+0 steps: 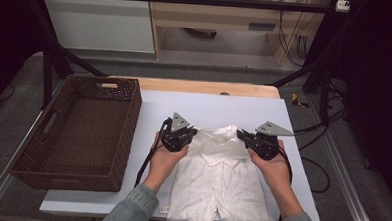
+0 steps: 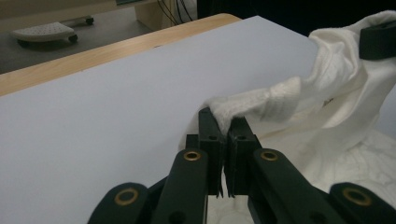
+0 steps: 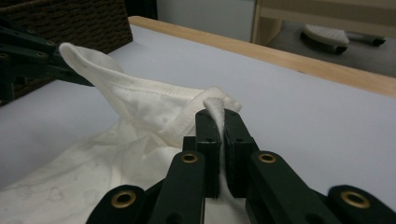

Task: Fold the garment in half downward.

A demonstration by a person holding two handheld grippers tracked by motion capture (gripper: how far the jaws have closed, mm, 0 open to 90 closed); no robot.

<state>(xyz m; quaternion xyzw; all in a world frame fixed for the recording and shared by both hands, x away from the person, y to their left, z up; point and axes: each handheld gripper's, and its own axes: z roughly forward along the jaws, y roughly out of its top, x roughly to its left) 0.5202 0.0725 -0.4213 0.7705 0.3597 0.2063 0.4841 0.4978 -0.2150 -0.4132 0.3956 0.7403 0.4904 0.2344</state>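
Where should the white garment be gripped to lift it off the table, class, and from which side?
Grip the white garment at its top end, one shoulder corner per gripper, coming from the person's side. It lies flat with its legs toward the person, and its top edge folds easily between jaws: the left gripper and the right gripper are each shut on a corner there.

basket (image 1: pixel 78 135): brown wicker, at the tabletop's left edge
sheet (image 1: pixel 244 110): pale, covers most of the tabletop
tabletop (image 1: pixel 205 87): wood strip bare along the far edge
cables (image 1: pixel 292 42): on the floor beyond the far right corner
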